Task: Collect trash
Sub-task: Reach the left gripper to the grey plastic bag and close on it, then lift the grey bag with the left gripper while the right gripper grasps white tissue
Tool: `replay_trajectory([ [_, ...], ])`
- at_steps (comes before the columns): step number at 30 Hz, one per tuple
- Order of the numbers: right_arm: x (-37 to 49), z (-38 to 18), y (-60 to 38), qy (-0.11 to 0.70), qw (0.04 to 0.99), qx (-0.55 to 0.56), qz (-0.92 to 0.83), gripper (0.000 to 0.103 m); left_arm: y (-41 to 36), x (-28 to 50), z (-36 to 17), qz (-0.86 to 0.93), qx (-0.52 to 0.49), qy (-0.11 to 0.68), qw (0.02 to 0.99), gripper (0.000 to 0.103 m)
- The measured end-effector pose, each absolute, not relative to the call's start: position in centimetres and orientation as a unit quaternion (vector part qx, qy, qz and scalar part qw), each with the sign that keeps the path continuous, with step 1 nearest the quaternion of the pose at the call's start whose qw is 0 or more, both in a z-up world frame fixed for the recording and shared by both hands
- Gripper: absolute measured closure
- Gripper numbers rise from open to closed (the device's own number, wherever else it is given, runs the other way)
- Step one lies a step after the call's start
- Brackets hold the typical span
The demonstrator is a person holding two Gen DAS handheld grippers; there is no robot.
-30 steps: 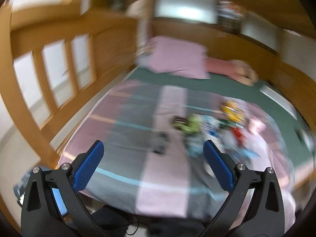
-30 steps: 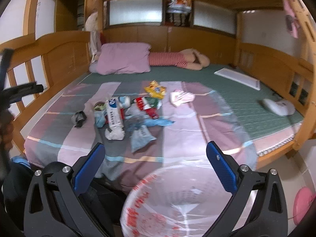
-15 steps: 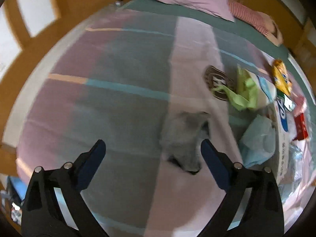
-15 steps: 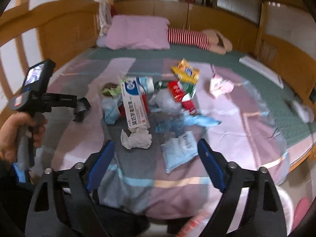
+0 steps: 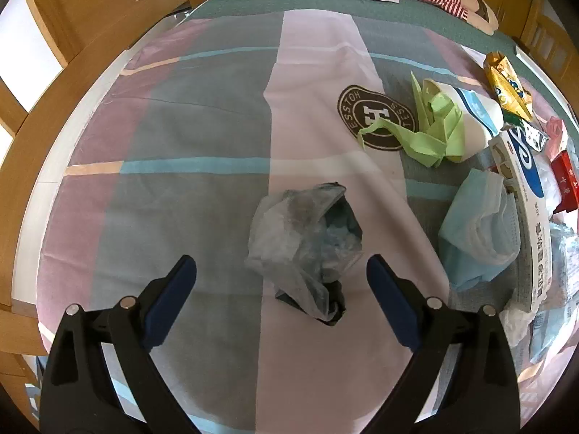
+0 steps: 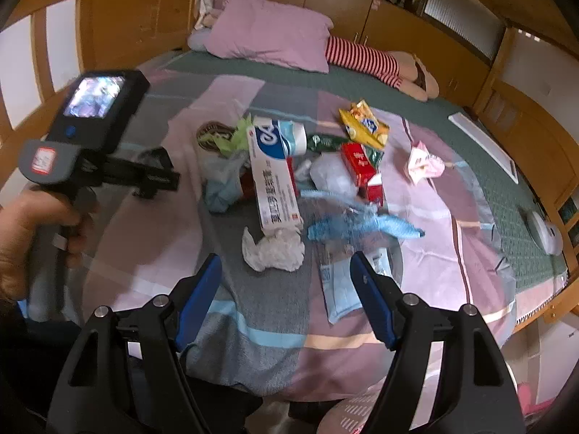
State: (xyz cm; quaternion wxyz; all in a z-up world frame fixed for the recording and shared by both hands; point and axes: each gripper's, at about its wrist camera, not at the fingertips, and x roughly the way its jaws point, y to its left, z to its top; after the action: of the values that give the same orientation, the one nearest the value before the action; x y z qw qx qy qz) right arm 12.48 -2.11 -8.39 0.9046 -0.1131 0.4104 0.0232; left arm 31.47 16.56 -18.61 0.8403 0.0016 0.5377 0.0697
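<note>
The left gripper [image 5: 281, 277] hangs low over the striped bedspread [image 5: 202, 137] with its blue-padded jaws spread wide and nothing between them. Just beyond its fingertips lies a crumpled grey plastic bag [image 5: 307, 242], apart from both pads. The right gripper [image 6: 286, 282] is likewise spread wide and empty, near the bed's near edge. Just past it sit a wad of white tissue [image 6: 273, 249] and a flat pale-blue packet [image 6: 340, 289]. Farther on, the main heap of trash holds a long white toothpaste box [image 6: 273, 181], a blue wrapper [image 6: 362, 224], a red carton [image 6: 360, 164] and a light-green bag [image 5: 430, 126]. A yellow snack packet [image 6: 363, 126] lies at the heap's far side, with a pink wrapper [image 6: 423, 162] to the right. At the far end rests a pink pillow [image 6: 271, 32].
</note>
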Motion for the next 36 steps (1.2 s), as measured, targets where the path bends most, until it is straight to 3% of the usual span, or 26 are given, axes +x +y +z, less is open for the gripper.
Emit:
replay_trajectory([
  [10, 12.3, -7.8, -1.6, 0.400, 0.908, -0.120, 0.032, 0.030, 16.4, 31.7, -19.5, 0.071, 0.010, 0.546, 0.835, 0.016],
  [15, 12.3, -7.9, -1.7, 0.402, 0.907, -0.121, 0.031, 0.030, 16.2, 31.8, -20.1, 0.063, 0.007, 0.555, 0.830, 0.037],
  [17, 12.5, -8.2, -1.7, 0.406, 0.906, -0.118, 0.033, 0.030, 16.2, 31.8, -20.3, 0.054, 0.000, 0.558, 0.828, 0.053],
  [20, 12.9, -8.9, -2.5, 0.423, 0.900, -0.096, 0.042, 0.030, 16.5, 31.7, -19.9, 0.054, -0.009, 0.553, 0.831, 0.062],
  [30, 14.5, -12.3, -7.2, 0.475, 0.880, -0.013, 0.008, 0.030, 17.4, 28.3, -13.0, 0.043, -0.034, 0.462, 0.885, 0.064],
  [36, 17.4, -13.6, -4.1, 0.484, 0.873, -0.045, 0.041, 0.030, 16.5, 25.7, -10.5, 0.022, -0.027, 0.424, 0.905, 0.064],
])
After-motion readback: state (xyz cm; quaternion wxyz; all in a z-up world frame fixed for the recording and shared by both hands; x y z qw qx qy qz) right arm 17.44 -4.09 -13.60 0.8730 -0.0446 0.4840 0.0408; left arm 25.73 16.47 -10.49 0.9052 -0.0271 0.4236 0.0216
